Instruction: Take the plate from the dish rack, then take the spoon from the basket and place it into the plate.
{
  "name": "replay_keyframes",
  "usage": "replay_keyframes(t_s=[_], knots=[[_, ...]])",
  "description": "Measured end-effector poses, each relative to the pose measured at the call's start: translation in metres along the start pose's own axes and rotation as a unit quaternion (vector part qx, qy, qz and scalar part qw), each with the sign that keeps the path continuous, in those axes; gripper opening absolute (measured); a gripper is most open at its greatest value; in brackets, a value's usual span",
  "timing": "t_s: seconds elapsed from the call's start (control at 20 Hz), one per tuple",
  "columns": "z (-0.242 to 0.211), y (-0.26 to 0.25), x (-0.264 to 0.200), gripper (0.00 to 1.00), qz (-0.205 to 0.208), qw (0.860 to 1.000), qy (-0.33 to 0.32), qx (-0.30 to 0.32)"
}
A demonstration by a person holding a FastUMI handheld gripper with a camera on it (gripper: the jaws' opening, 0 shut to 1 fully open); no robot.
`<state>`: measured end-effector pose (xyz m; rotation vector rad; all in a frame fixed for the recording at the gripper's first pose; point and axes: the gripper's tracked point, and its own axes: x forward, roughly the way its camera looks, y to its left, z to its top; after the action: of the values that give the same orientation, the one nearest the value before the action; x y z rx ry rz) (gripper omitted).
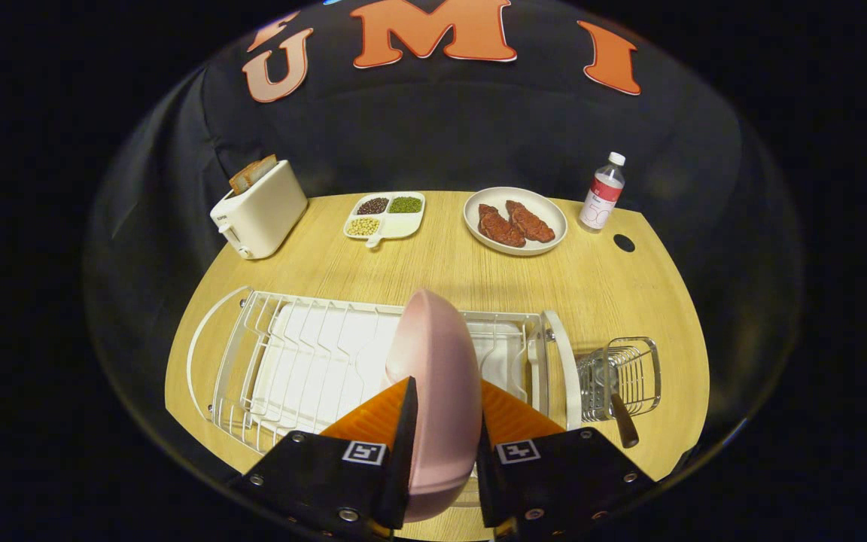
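A pink plate [433, 361] stands on edge between my two fingers, and my gripper [445, 421] is shut on its rim. The plate hangs over the white wire dish rack [305, 361] on the wooden table. To the right of the rack sits a small metal wire basket [629, 373]. A spoon [620, 418] leans in it with its brown handle sticking out toward me. The plate hides the middle of the rack behind it.
Beyond the rack stand a white toaster [260, 211] with bread in it, a divided dish of beans [387, 214], a white plate with two pieces of meat [515, 220] and a small bottle [603, 192]. Bare table [441, 263] lies between them and the rack.
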<state>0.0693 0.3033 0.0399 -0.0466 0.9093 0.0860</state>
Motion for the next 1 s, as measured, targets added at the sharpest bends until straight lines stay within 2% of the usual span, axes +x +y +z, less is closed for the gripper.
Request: replay_keyframes(t_s=[0.15,0.5,0.7,0.85,1.0], knots=[[0.016,-0.006,-0.010,0.36,-0.012,0.999,-0.021,0.023],[0.039,-0.016,-0.037,0.31,-0.040,0.995,-0.084,0.027],[0.035,-0.012,-0.061,0.23,-0.004,0.994,-0.099,0.044],[0.024,-0.021,-0.084,0.23,-0.002,0.992,-0.126,0.030],[-0.006,-0.022,-0.107,0.23,0.026,0.991,-0.127,0.030]])
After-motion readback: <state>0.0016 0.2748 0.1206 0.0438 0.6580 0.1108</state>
